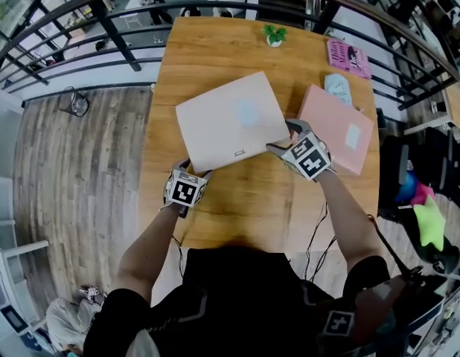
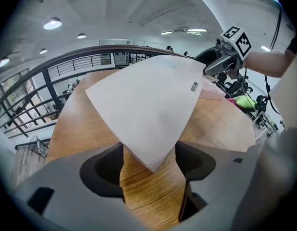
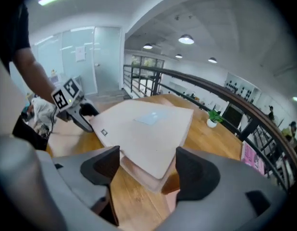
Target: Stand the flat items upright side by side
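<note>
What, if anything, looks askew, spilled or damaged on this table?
The white box sits askew: turned diagonal to the table edge and tilted, one corner raised in the right gripper, the opposite corner lower in the left gripper. The pink box lies flat. Nothing looks spilled or damaged.

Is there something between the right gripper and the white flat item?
Nothing visible does. A corner of the white flat item sits between the jaws of the right gripper, touching both.

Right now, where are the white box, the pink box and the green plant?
white box (image 1: 230, 125), head view, middle of its top.
pink box (image 1: 336, 129), head view, its top face.
green plant (image 1: 274, 32), head view, its leaves.
</note>
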`<action>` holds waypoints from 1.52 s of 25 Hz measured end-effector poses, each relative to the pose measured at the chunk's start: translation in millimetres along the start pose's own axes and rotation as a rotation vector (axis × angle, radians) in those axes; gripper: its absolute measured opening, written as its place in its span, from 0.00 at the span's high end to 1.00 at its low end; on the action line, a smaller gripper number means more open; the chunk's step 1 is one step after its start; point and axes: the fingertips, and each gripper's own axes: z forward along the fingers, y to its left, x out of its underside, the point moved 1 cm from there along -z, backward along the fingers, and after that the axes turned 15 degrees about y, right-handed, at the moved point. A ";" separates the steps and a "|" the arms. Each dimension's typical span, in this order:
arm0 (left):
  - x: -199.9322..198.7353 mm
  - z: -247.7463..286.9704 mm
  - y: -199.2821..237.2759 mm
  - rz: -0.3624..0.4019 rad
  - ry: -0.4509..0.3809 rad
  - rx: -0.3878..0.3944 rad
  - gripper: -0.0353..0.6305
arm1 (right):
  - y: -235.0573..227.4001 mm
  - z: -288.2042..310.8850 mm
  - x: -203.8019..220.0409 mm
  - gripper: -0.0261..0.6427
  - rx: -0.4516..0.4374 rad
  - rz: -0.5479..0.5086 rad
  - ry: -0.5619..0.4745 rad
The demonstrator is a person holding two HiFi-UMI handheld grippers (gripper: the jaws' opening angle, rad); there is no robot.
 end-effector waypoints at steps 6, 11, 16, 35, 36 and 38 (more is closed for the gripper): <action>-1.9 1.5 4.2 0.033 0.012 0.012 0.43 | 9.0 -18.9 -1.9 0.43 -0.040 0.076 -0.021; -5.0 2.6 5.6 0.030 0.017 0.026 0.43 | 13.6 -37.9 -14.6 0.43 -0.059 0.110 -0.096; -8.7 2.4 9.8 0.017 0.006 0.045 0.43 | 25.6 -65.8 -41.9 0.46 -0.075 0.099 -0.185; -2.9 12.2 24.7 -0.001 0.044 0.080 0.43 | 104.7 -105.7 -144.6 0.47 -0.006 -0.175 -0.280; -3.3 12.6 25.9 -0.001 0.043 0.079 0.43 | 106.5 -105.6 -149.3 0.47 -0.002 -0.185 -0.279; -3.9 13.2 27.6 0.005 0.042 0.077 0.43 | 110.6 -107.8 -157.9 0.51 0.002 -0.202 -0.283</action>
